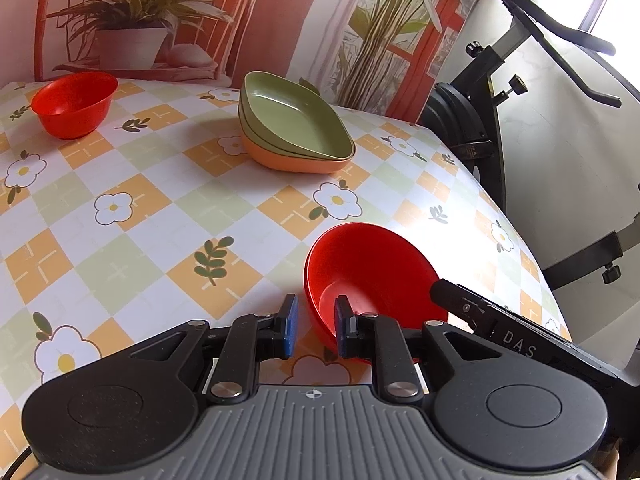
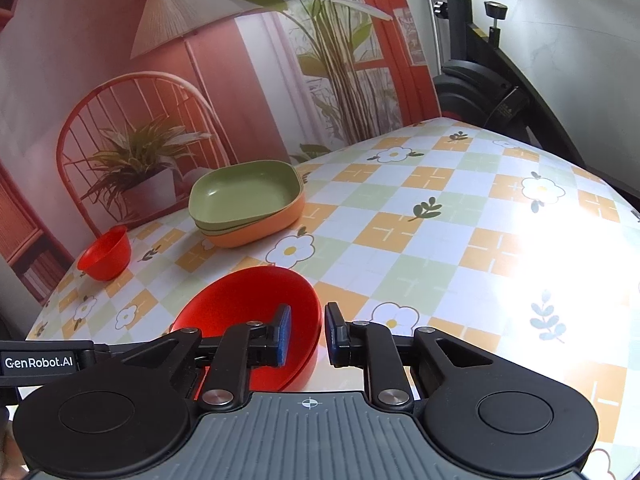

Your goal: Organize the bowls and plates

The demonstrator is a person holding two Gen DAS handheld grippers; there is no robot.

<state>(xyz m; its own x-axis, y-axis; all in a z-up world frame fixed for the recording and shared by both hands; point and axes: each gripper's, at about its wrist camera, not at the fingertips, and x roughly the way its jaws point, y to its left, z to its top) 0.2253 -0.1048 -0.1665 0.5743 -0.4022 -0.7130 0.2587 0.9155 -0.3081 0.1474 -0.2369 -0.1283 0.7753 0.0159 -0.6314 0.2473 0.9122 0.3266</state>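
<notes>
Bowls and plates sit on the bench (image 1: pixel 160 184), which wears a checked cloth with flowers. In the left wrist view, the left hand-held gripper (image 1: pixel 313 330) has its pads spread with a gap, straddling the near rim of a red bowl (image 1: pixel 372 268); whether they touch it I cannot tell. The other tool's arm beside that bowl reads "DAS". Farther off stands a stack of plates (image 1: pixel 292 128), 2 green on 1 orange, and a second red bowl (image 1: pixel 74 102) far left.

In the right wrist view, the right hand-held gripper (image 2: pixel 306 334) is likewise spread across the near bowl's rim. A label reads "GenRobot.AI".
</notes>
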